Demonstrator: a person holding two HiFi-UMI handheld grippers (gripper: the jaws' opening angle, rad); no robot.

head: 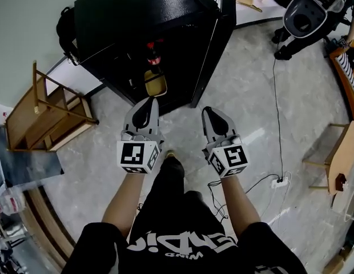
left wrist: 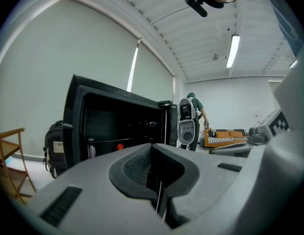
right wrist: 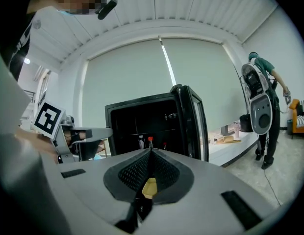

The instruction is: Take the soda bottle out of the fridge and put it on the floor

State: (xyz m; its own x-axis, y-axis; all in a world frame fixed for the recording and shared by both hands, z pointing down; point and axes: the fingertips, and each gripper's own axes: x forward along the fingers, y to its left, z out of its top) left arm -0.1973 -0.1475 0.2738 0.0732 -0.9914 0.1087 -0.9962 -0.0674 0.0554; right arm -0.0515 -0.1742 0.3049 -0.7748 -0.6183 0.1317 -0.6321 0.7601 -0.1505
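A black fridge stands open on the floor ahead of me. Inside it stands a soda bottle with a red cap; the cap also shows in the left gripper view and in the right gripper view. A yellow object lies low in the fridge opening. My left gripper is shut and empty, just short of that opening. Beside it my right gripper is also shut, holding nothing. Both sets of jaws point at the fridge from a distance.
The fridge door hangs open to the right. A wooden rack lies to the left, with a black backpack by the fridge. A cable and power strip cross the floor at right. A person with a white pack stands at the far right.
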